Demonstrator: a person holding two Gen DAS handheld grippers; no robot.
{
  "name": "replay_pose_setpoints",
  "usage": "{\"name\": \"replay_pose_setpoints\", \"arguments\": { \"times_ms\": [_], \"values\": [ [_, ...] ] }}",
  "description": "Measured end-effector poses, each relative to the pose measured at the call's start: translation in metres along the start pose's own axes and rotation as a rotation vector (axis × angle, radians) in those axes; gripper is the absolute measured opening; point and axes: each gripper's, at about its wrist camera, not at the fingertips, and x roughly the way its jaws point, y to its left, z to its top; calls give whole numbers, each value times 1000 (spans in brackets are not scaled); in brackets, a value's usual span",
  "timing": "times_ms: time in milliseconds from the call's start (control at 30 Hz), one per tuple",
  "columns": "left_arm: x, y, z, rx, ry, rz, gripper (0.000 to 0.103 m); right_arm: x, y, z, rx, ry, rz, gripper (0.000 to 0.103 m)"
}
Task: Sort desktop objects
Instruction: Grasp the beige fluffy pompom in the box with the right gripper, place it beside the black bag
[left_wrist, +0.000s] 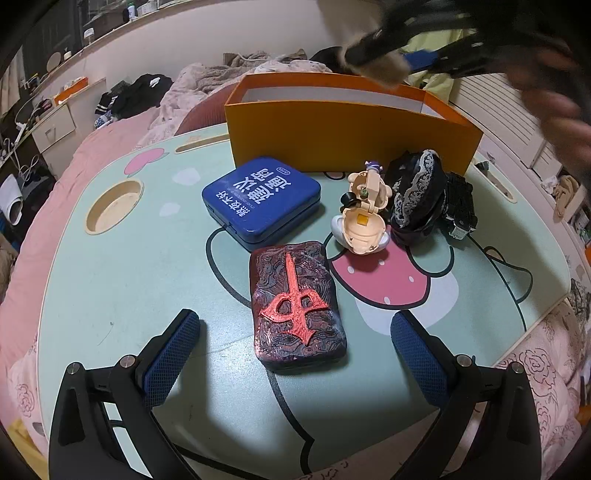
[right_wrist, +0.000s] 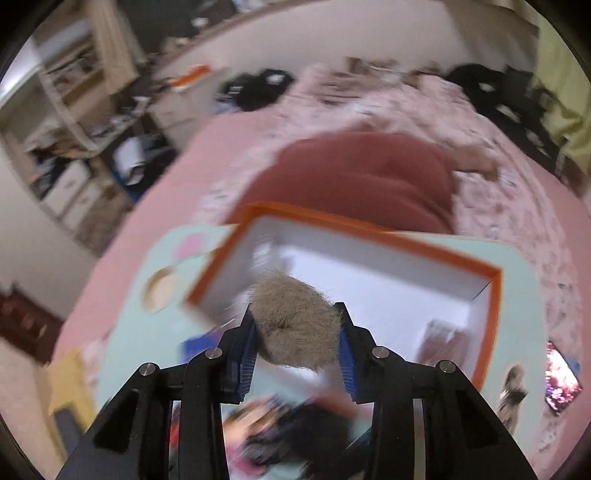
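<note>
Clamped between the right gripper fingers, a tan fur pompom is hanging over the orange box. Left gripper is hovering open around the red-emblem case. Blue tin, figurine and lace-trimmed item are awaiting sorting on the table.

One orange box, two tins.

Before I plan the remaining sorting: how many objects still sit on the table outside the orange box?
5: blue tin, red-black case, cream toy, lace-trimmed black item, black block. More may hide behind.
</note>
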Motion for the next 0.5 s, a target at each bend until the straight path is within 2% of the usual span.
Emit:
{"name": "replay_pose_setpoints", "arguments": {
  "times_ms": [67,133,200,300,333,400,500],
  "values": [
    [-1,-1,0,0,0,-1,103,-5,11,-16,-23,17,46,38],
    [-1,1,0,0,0,-1,103,-3,17,-28,-50,10,43,40],
    [-2,-1,0,0,0,-1,103,-4,22,-37,-98,-40,6,55],
    [-3,-1,0,0,-1,-2,103,-19,27,-59,-116,-117,-10,73],
    [-3,0,0,1,-1,-2,103,-22,23,-66,-113,-144,-15,76],
    [-4,0,1,1,-1,-2,103,-32,17,-86,-105,-198,-52,82],
    [-4,0,1,1,-1,-3,103,-31,7,-118,-86,-216,-161,82]
  ]
}}
